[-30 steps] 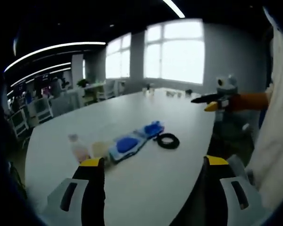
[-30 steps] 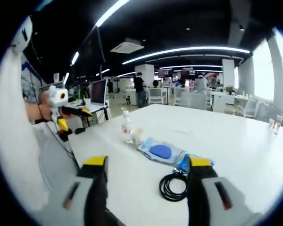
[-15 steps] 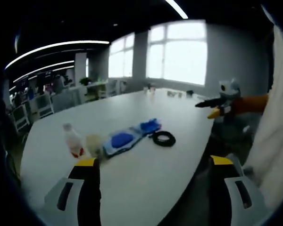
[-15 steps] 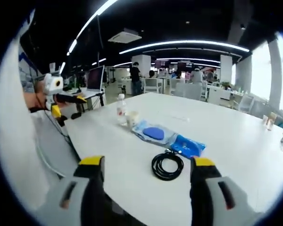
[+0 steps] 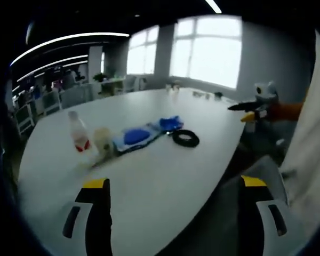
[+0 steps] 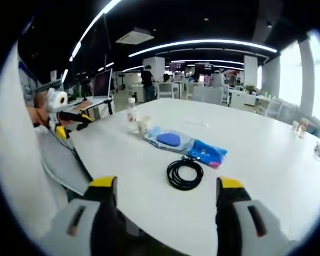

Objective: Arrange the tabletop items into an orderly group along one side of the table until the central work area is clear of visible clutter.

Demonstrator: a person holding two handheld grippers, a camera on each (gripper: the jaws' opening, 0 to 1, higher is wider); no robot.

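1. Tabletop items lie in a loose row on the white table [image 6: 266,160], close to the curved edge nearest the person.
2. Row order in the right gripper view, from the far end: small bottle with red label [image 6: 131,113], pale cup [image 6: 143,126] just beside it, clear pouch with a blue object inside [image 6: 170,141], blue packet [image 6: 207,154] touching the pouch's end, coiled black cable [image 6: 184,174] just beside the packet.
3. Left gripper view shows the same row: bottle [image 5: 78,133], cup [image 5: 103,143], pouch [image 5: 136,137], packet [image 5: 169,124], cable [image 5: 185,138].
4. Left gripper [image 5: 175,185]: jaws wide apart, nothing between them, held above the table edge, well apart from the items.
5. Right gripper [image 6: 166,185]: jaws wide apart, holding nothing, in the air, cable ahead of it.
6. Each gripper appears at the side of the other's view, left gripper [image 6: 77,118], right gripper [image 5: 248,108]; both are off the table edge.
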